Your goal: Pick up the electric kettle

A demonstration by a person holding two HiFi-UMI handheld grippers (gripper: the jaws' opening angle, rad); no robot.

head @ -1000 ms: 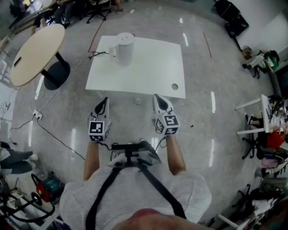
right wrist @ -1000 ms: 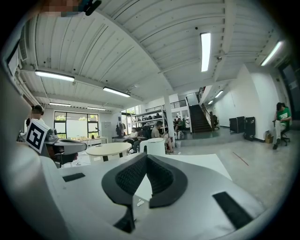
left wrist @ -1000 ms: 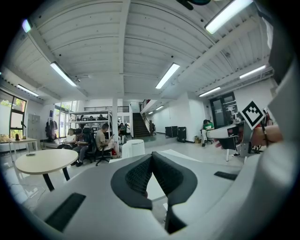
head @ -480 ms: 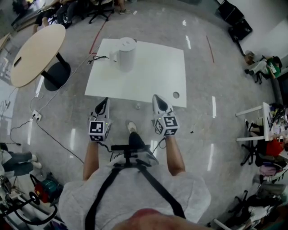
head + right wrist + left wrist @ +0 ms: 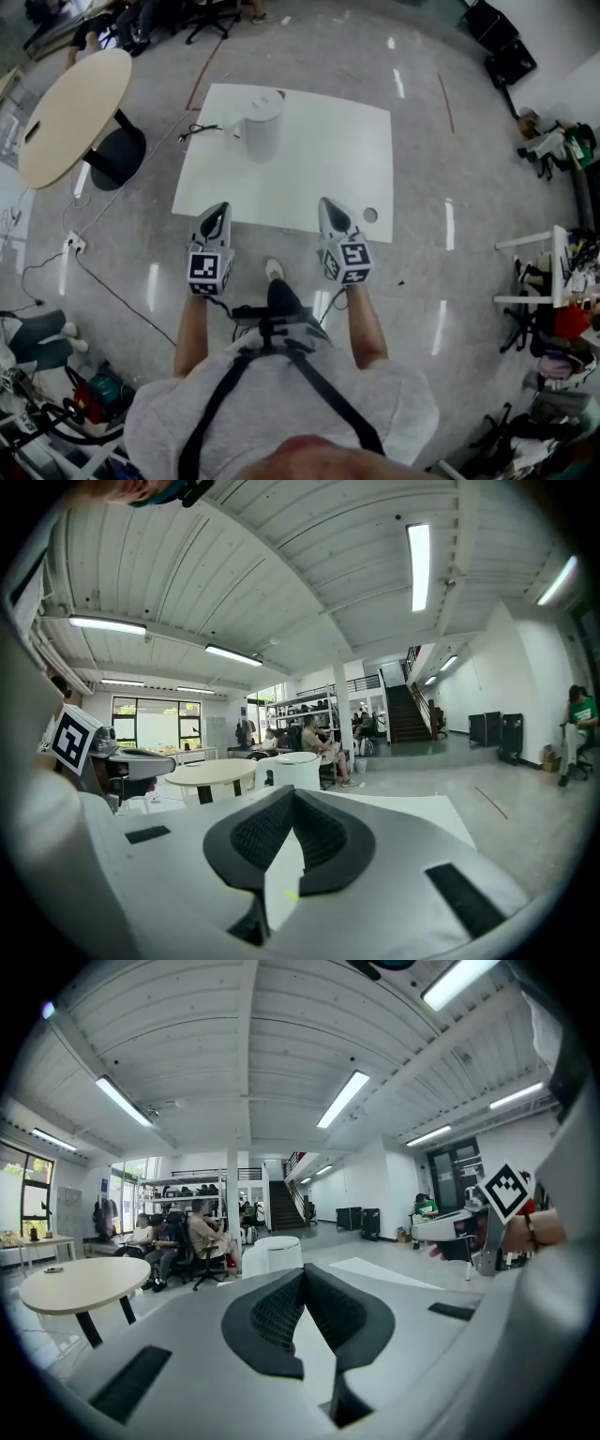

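While the electric kettle (image 5: 262,127) stands on the table (image 5: 328,150), left gripper (image 5: 217,210) and right gripper (image 5: 329,204) jaws are closed.

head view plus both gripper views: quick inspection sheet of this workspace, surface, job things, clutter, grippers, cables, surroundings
surface: white table, top bare apart from a small round hole near its front right corner
job's things: white electric kettle upright at the far left of the table, nothing touching it
clutter: nothing seen on the table
grippers: left gripper and right gripper both shut and empty, at the table's near edge, well short of the kettle
cables: black cable on the table beside the kettle; floor cable on the left
surroundings: round wooden table to the left; seated people beyond
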